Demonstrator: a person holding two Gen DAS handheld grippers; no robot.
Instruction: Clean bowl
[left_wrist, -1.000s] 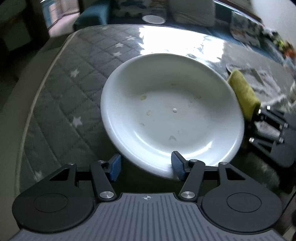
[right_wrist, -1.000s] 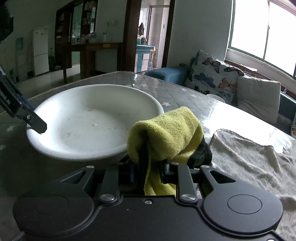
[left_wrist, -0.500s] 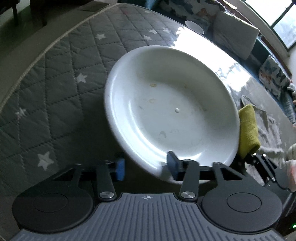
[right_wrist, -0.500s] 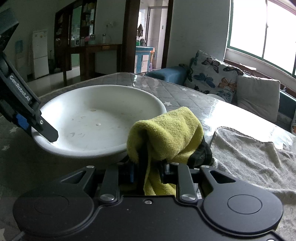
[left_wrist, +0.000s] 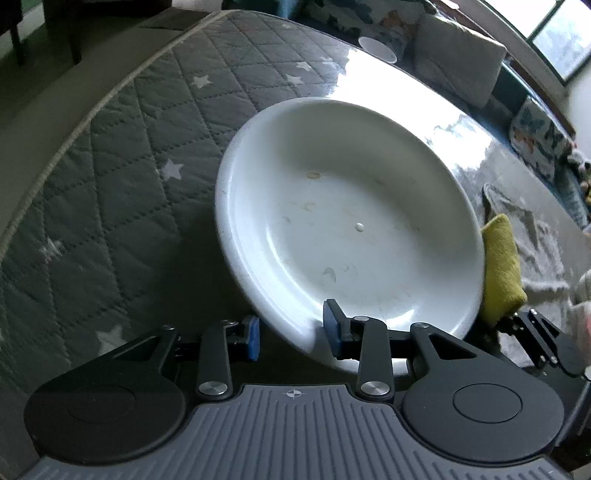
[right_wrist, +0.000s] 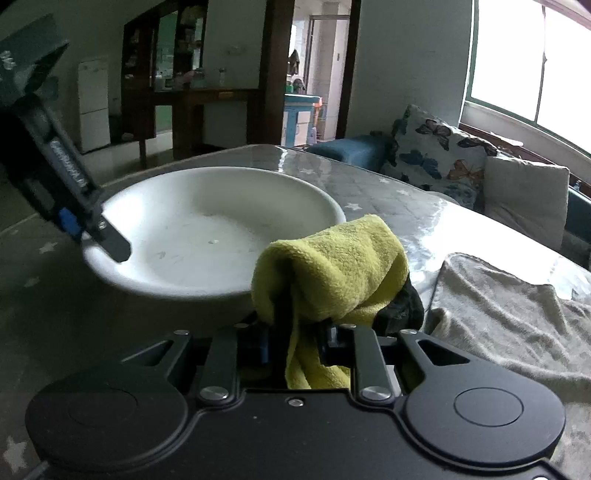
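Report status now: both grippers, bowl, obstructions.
Left gripper open, straddling bowl rim. Right gripper shut on yellow cloth, beside bowl. Smudges inside bowl. Nothing blocking.

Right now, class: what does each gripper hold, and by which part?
Left gripper straddles the white bowl's near rim, jaws not visibly closed. Right gripper clamps the yellow cloth's lower folds.

White bowl (left_wrist: 351, 221), yellow cloth (right_wrist: 332, 266) (fleecy), grey star-patterned quilted table cover (left_wrist: 110, 184).

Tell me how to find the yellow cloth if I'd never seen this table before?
Start at the big white bowl on the grey starry quilted table. Just beside its rim, the right gripper pinches a fuzzy yellow cloth. The towel lying nearby is pale grey and flat; this one is bright and bunched.
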